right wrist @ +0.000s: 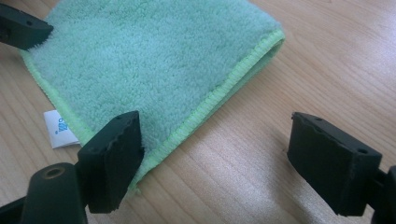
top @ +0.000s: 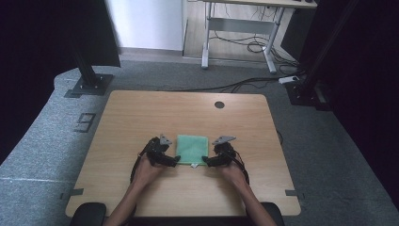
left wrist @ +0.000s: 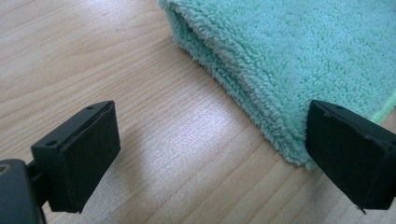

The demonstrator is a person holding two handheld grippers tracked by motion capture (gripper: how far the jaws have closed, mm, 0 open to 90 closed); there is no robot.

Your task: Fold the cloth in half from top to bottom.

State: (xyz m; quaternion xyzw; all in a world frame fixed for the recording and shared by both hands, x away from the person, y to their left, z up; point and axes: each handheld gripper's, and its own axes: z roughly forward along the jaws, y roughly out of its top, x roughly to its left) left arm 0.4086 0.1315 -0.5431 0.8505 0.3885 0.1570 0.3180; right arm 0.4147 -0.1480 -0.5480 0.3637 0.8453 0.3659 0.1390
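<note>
A folded mint-green towel (top: pixel 192 149) lies flat in the middle of the wooden table (top: pixel 141 117). My left gripper (top: pixel 175 161) is low at the towel's near left corner and my right gripper (top: pixel 207 161) at its near right corner. In the left gripper view the left gripper (left wrist: pixel 212 158) is open over bare wood, and its right jaw hangs over the towel's (left wrist: pixel 299 56) folded corner. In the right gripper view the right gripper (right wrist: pixel 222 161) is open. Its left jaw sits above the stitched corner of the towel (right wrist: pixel 149 60), near a white label (right wrist: pixel 60 128).
A round cable hole (top: pixel 219 104) sits near the table's far edge. Bare wood surrounds the towel on every side. On the grey floor beyond are a black stand base (top: pixel 89 84), a desk frame (top: pixel 240 28) and loose cables (top: pixel 254 47).
</note>
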